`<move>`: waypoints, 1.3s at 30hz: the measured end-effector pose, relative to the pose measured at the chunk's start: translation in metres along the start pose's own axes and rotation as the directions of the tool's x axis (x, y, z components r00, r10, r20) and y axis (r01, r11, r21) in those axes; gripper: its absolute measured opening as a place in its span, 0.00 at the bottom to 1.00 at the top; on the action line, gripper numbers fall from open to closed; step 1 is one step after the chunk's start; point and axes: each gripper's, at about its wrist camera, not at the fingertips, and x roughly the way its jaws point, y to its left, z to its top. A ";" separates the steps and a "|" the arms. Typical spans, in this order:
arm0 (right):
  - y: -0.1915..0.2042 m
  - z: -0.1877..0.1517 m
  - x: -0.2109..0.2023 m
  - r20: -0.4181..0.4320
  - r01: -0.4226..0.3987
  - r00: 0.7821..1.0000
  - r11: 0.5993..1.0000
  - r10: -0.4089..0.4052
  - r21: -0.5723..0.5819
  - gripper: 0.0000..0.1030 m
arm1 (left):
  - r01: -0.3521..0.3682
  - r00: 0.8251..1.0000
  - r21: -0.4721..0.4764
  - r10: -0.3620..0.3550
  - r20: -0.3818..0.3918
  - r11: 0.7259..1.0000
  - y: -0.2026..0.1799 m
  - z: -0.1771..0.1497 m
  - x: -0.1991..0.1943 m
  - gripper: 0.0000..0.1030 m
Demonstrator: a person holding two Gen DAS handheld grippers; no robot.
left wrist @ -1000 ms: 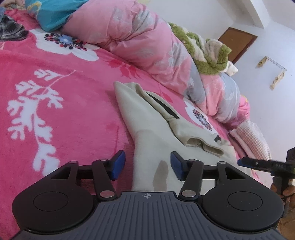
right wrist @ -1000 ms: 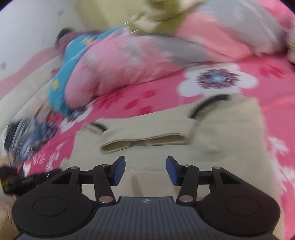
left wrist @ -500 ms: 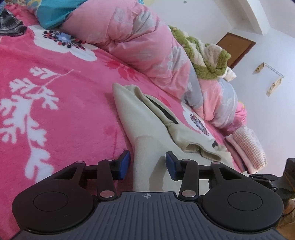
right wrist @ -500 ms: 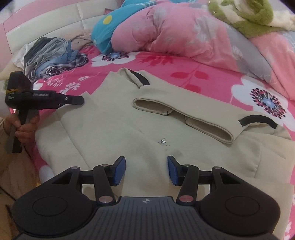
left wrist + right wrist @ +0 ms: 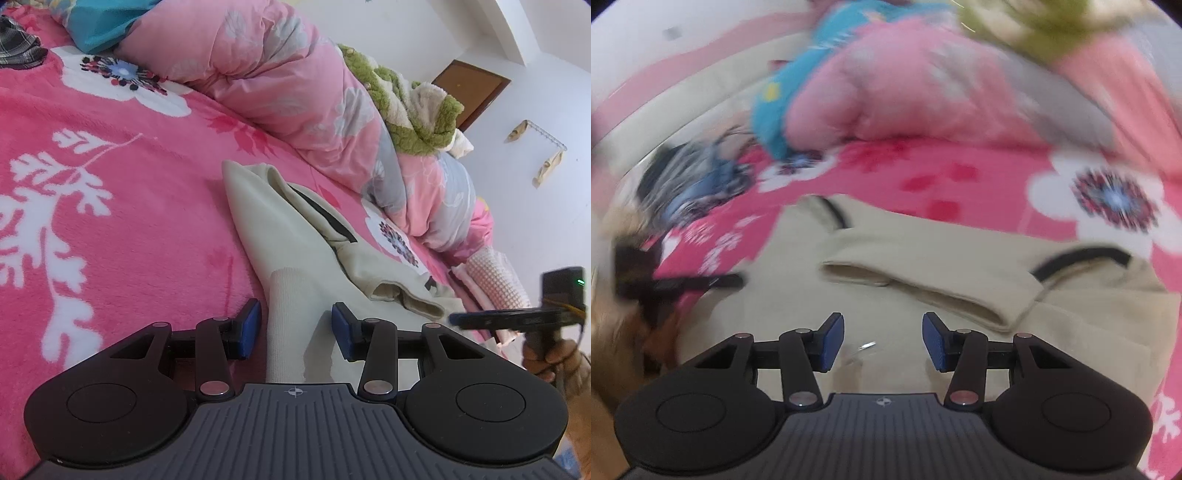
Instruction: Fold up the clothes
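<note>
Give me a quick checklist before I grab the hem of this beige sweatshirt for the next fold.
1. Beige sweatshirt spread on the pink floral blanket: ok.
2. Both sleeves folded across the body: ok.
3. Left gripper open, ribbed hem between its pads, not pinched: ok.
4. Right gripper open over the fabric, holding nothing: ok.
5. Right wrist view sharp enough to aim: not ok, blurred.
</note>
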 end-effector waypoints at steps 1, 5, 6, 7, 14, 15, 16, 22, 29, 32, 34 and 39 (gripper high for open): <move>-0.004 0.003 0.009 -0.045 -0.002 0.999 1.000 0.002 0.006 0.41 | 0.000 1.000 -0.001 0.000 0.000 1.000 0.000 0.000 0.000 0.41; 0.001 0.005 0.032 -0.185 -0.051 0.982 0.998 0.046 -0.023 0.36 | 0.003 1.000 -0.006 -0.003 -0.002 1.000 0.001 0.000 0.000 0.41; 0.006 0.005 0.034 -0.210 -0.055 0.977 0.997 0.045 -0.044 0.36 | 0.004 1.000 -0.007 -0.004 -0.003 1.000 0.001 0.000 0.000 0.41; 0.012 0.005 0.035 -0.234 -0.054 0.971 0.996 0.036 -0.072 0.36 | 0.004 1.000 -0.007 -0.004 -0.003 1.000 0.001 0.000 0.000 0.41; 0.021 0.004 0.036 -0.289 -0.095 0.956 0.987 0.053 -0.133 0.21 | 0.005 1.000 -0.010 -0.005 -0.003 1.000 0.000 -0.001 0.001 0.41; 0.023 0.003 0.034 -0.281 -0.097 0.958 0.983 0.050 -0.156 0.15 | 0.005 1.000 -0.010 -0.005 -0.003 1.000 0.000 -0.001 0.001 0.41; 0.026 0.003 0.031 -0.258 -0.109 0.964 0.979 0.062 -0.173 0.09 | 0.005 1.000 -0.010 -0.005 -0.002 1.000 0.000 -0.001 0.001 0.41; 0.038 0.001 0.015 -0.141 -0.153 0.983 0.953 0.119 -0.260 0.05 | 0.004 1.000 -0.008 -0.004 -0.002 1.000 0.000 -0.001 0.001 0.41; 0.027 -0.007 0.043 -0.136 -0.114 0.987 0.967 0.084 -0.230 0.10 | 0.001 1.000 -0.006 -0.001 -0.001 1.000 0.000 -0.001 0.001 0.41; 0.014 -0.003 0.022 -0.041 -0.044 0.998 0.991 0.039 -0.123 0.18 | 0.003 1.000 -0.011 -0.003 -0.002 1.000 0.000 -0.001 0.001 0.41; 0.001 -0.001 -0.006 0.074 0.017 0.997 1.000 -0.015 -0.025 0.18 | 0.004 1.000 -0.016 -0.004 -0.002 1.000 0.001 0.000 0.001 0.41; -0.024 -0.022 -0.064 0.214 0.011 0.976 0.984 -0.049 0.178 0.19 | 0.003 1.000 -0.023 -0.003 0.003 1.000 0.001 0.000 0.000 0.41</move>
